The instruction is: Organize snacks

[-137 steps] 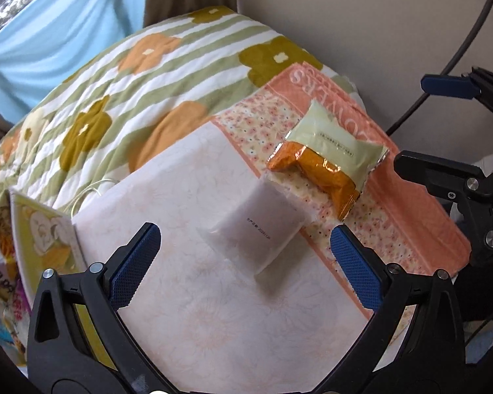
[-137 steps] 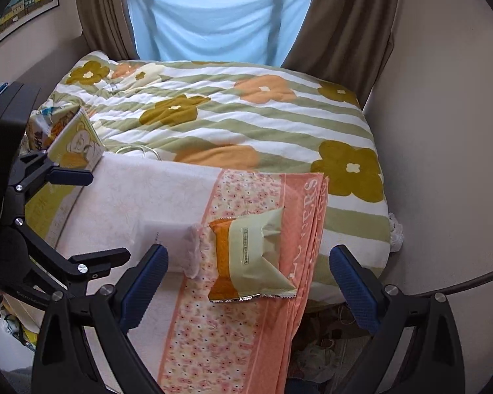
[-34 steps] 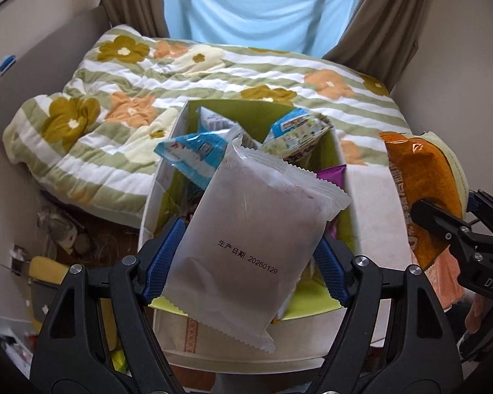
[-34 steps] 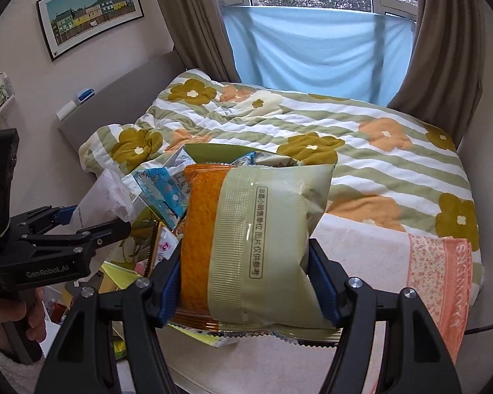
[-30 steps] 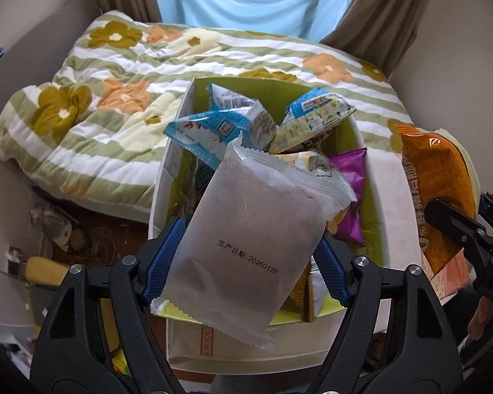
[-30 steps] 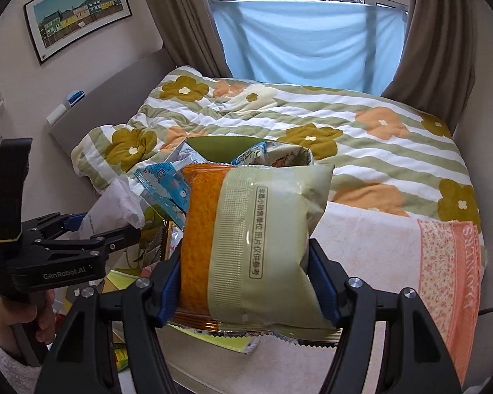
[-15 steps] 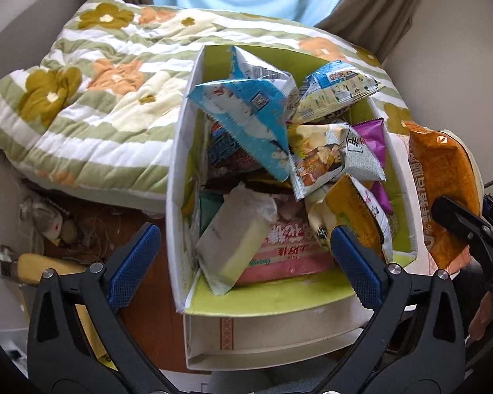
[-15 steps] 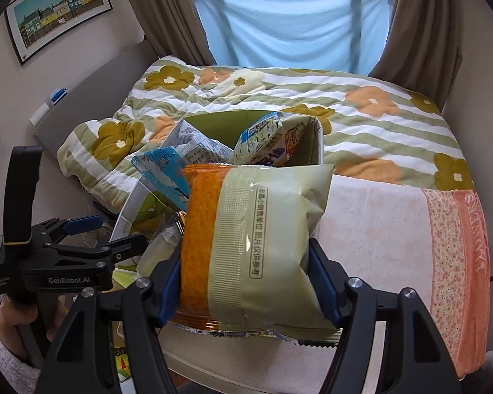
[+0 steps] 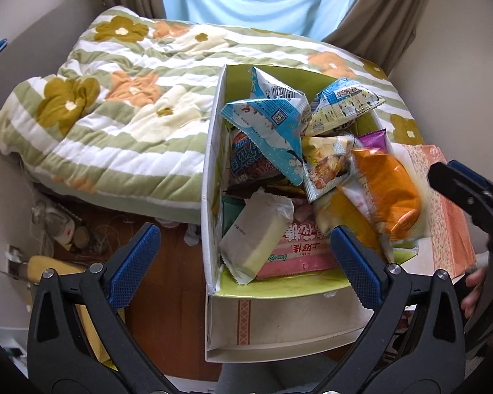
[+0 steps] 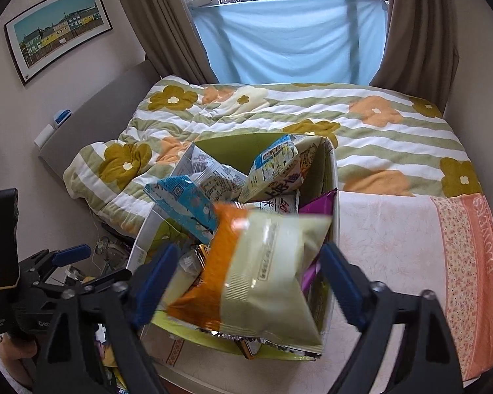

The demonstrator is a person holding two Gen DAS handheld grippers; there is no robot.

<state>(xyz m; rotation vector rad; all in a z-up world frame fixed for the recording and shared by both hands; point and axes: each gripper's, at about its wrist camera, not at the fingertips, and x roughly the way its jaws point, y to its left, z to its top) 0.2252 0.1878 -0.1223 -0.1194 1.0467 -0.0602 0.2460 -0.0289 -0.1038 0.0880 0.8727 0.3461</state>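
- Jaws of our right gripper (image 10: 246,282) have just been opening; the orange-and-cream snack bag (image 10: 256,282) is still between the blue pads, blurred, and no pad presses on it.
- That bag lies at about twelve o'clock from the gripper, its long axis running from ten towards four o'clock in the right wrist view, resting on the heap at the near right corner of the snack box (image 10: 332,177).
- Our left gripper (image 9: 243,259) stands spread wide with nothing gripped; the white packet (image 9: 253,233) lies just past its pads at twelve o'clock, tilted against the box's left wall.
- Both bags look delivered, so we judge the drop step nearly done.
- Beyond the box, at two o'clock in the right view, the pale pink cloth (image 10: 394,249) shows no further snacks, so we cannot tell what the next pick would be.
- Our right hand is nearer that cloth; our left is nearer the box's left wall.
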